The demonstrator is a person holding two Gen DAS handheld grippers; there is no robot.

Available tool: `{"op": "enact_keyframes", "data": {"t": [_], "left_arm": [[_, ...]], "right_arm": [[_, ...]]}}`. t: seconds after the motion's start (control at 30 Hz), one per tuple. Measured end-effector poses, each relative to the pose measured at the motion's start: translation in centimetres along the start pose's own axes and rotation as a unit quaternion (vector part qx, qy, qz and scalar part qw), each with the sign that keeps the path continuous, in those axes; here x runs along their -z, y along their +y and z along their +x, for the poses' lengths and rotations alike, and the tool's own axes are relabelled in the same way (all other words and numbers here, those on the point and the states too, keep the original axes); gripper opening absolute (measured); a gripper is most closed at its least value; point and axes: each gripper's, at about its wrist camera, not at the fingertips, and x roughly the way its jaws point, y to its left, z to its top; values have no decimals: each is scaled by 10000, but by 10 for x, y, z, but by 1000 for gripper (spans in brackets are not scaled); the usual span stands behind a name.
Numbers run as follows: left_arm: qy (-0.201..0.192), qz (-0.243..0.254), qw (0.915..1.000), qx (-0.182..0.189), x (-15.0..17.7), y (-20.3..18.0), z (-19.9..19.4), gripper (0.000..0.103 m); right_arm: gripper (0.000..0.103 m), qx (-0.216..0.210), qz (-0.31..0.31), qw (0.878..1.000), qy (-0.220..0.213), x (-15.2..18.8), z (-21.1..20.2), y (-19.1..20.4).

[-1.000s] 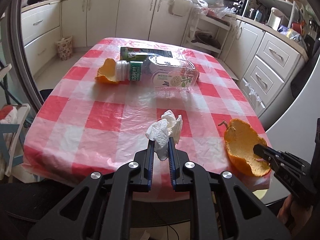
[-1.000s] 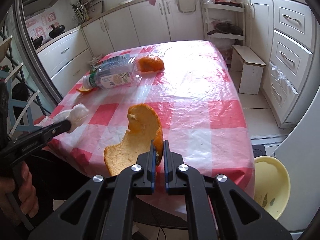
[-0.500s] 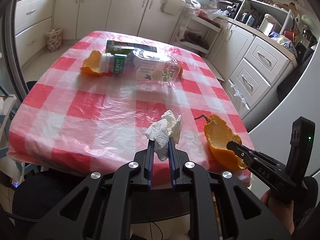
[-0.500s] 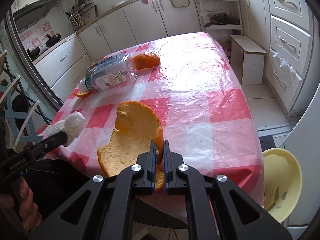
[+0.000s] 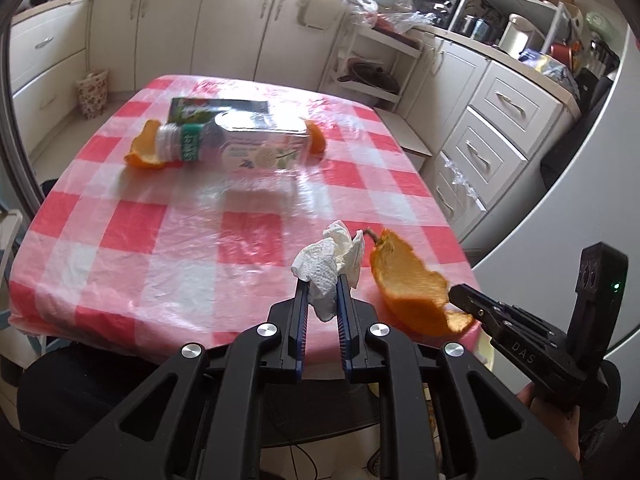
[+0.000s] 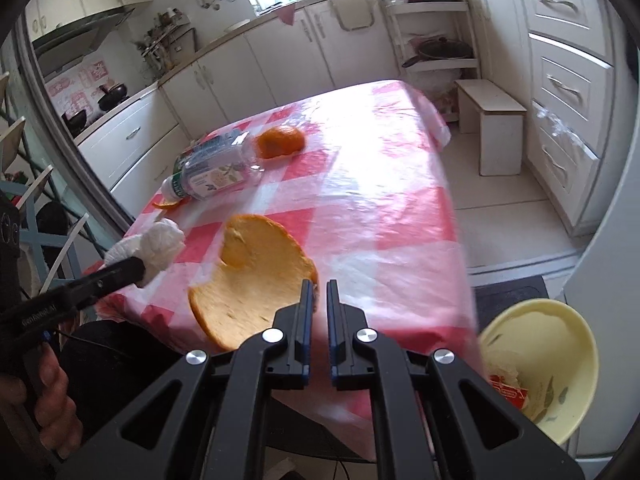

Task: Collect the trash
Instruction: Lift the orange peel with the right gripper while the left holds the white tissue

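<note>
My left gripper (image 5: 322, 286) is shut on a crumpled white tissue (image 5: 330, 258) and holds it above the near right part of the red-checked table (image 5: 120, 240). My right gripper (image 6: 316, 294) is shut on the edge of a large orange peel (image 6: 252, 280), held over the table's near edge. The peel also shows in the left wrist view (image 5: 412, 284), with the right gripper (image 5: 460, 294) at its right edge. The tissue (image 6: 160, 246) shows in the right wrist view in the left gripper (image 6: 138, 270). A pale yellow bin (image 6: 548, 360) with scraps stands on the floor, low right.
A clear plastic bottle (image 5: 240, 146) lies on its side at the far part of the table, with orange peels at its cap end (image 5: 142, 152) and base end (image 5: 316, 140), and a dark flat packet (image 5: 216, 106) behind. Kitchen cabinets (image 5: 496, 120) and a low stool (image 6: 490, 124) stand right.
Both grippers have drawn back toward the table's near edge and lifted, carrying the tissue and the peel. The yellow bin shows larger in the right wrist view.
</note>
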Motion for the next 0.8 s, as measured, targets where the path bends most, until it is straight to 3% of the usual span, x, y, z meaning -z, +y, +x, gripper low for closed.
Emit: {"op": "enact_keyframes", "data": {"t": [0.37, 0.43, 0.5, 0.53, 0.57, 0.8], "left_arm": [[119, 366, 9991, 160, 11, -47, 6, 13], [89, 298, 9994, 139, 10, -43, 5, 13], [66, 198, 9998, 80, 8, -35, 5, 13], [63, 141, 9999, 53, 7, -30, 5, 13], [63, 103, 9999, 30, 5, -27, 5, 13], [29, -30, 10000, -56, 4, -11, 3, 13]], "right_arm": [[7, 30, 617, 9974, -378, -3, -32, -42], [8, -192, 703, 9969, -298, -3, -28, -43], [31, -393, 735, 9962, -245, -2, -24, -41], [52, -486, 729, 9959, -226, -2, -21, -37], [57, -534, 715, 9957, -247, -1, -20, -35], [56, -759, 236, 9968, 117, -9, 22, 7]]}}
